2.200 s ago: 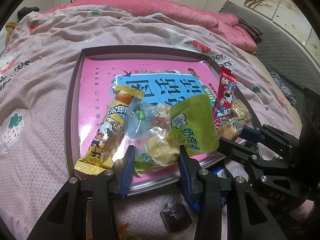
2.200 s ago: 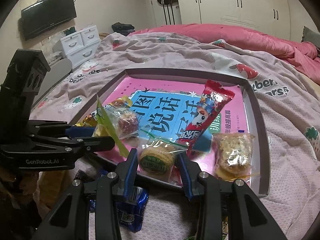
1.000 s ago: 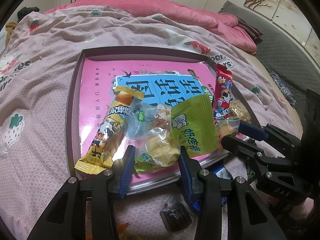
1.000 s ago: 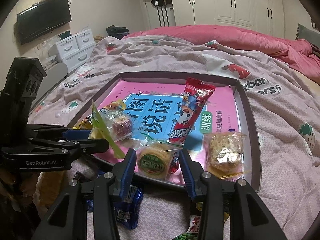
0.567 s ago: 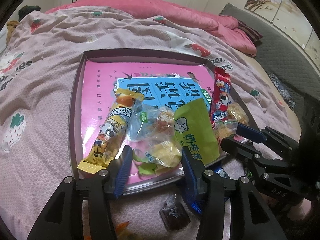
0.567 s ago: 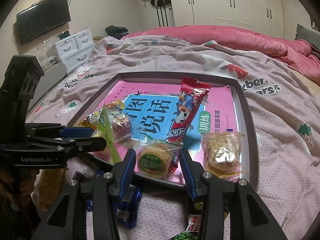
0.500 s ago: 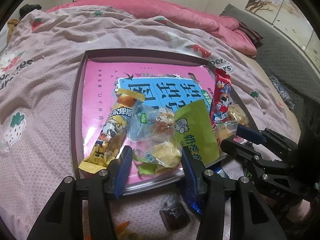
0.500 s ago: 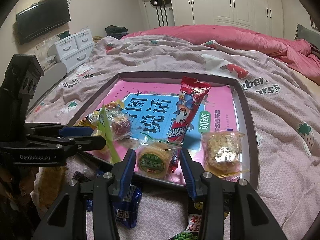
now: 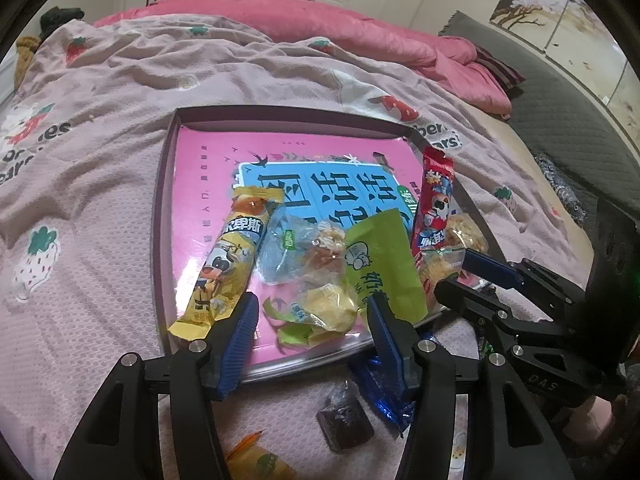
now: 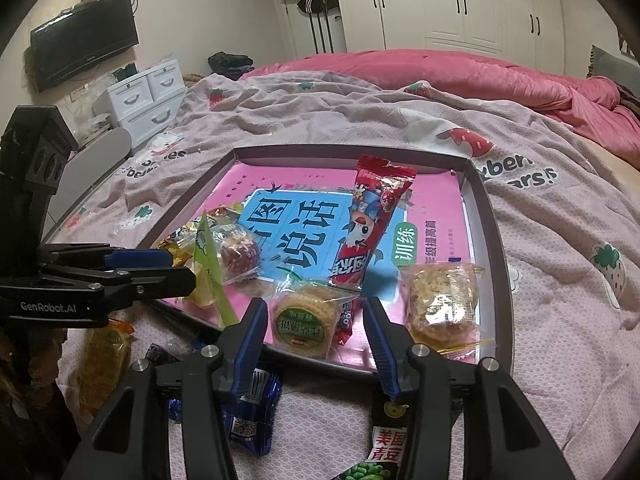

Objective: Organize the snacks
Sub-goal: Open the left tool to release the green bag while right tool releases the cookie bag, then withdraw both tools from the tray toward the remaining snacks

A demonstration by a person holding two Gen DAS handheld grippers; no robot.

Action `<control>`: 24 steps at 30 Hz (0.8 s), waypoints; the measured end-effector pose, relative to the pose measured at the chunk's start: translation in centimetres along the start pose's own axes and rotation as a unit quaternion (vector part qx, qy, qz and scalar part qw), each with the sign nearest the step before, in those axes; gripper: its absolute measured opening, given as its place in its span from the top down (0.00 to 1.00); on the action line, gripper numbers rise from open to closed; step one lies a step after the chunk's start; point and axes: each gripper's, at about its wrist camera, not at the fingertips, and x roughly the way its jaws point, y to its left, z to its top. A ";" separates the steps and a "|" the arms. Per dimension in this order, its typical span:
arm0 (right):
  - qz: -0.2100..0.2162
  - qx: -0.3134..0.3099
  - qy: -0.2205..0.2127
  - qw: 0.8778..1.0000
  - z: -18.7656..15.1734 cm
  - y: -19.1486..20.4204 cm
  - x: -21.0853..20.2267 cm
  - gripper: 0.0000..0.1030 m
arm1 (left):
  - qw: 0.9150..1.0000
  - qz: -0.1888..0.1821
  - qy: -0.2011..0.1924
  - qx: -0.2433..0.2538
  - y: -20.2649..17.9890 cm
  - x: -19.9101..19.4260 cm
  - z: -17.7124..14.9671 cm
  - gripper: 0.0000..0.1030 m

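A dark-rimmed tray (image 9: 160, 216) lined with a pink and blue book lies on the bed and holds several snacks. My left gripper (image 9: 312, 307) hangs over the tray's near edge, its jaws opening. A small yellow packet (image 9: 324, 306) lies between them, clear of both pads. A long yellow packet (image 9: 226, 264), a clear packet (image 9: 288, 252), a green packet (image 9: 380, 264) and a long red packet (image 9: 434, 208) lie beyond. My right gripper (image 10: 315, 308) is also opening around a round cookie packet (image 10: 304, 320) without touching it. A crumbly cookie packet (image 10: 440, 300) lies to its right.
Loose snacks lie on the bedspread in front of the tray: a blue wrapper (image 10: 248, 412), a dark candy (image 9: 344, 420), an orange packet (image 10: 104, 360) and a green pea packet (image 10: 380, 452). A pink duvet (image 10: 480, 76) is heaped beyond. White drawers (image 10: 148, 96) stand at the left.
Both grippers' jaws have widened. The small yellow packet and the round cookie packet now lie loose in the tray between the pads. Both hands have barely moved.
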 end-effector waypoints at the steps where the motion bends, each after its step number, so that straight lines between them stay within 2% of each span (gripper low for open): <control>1: 0.001 0.000 -0.001 1.000 0.0 0.0 0.0 0.52 | 1.000 -0.002 0.000 -0.002 0.1 -0.1 0.0 0.43; 24: -0.005 0.001 -0.022 1.000 0.1 0.2 -1.6 0.46 | 1.000 0.022 -0.011 0.006 -0.6 -2.1 -0.3 0.30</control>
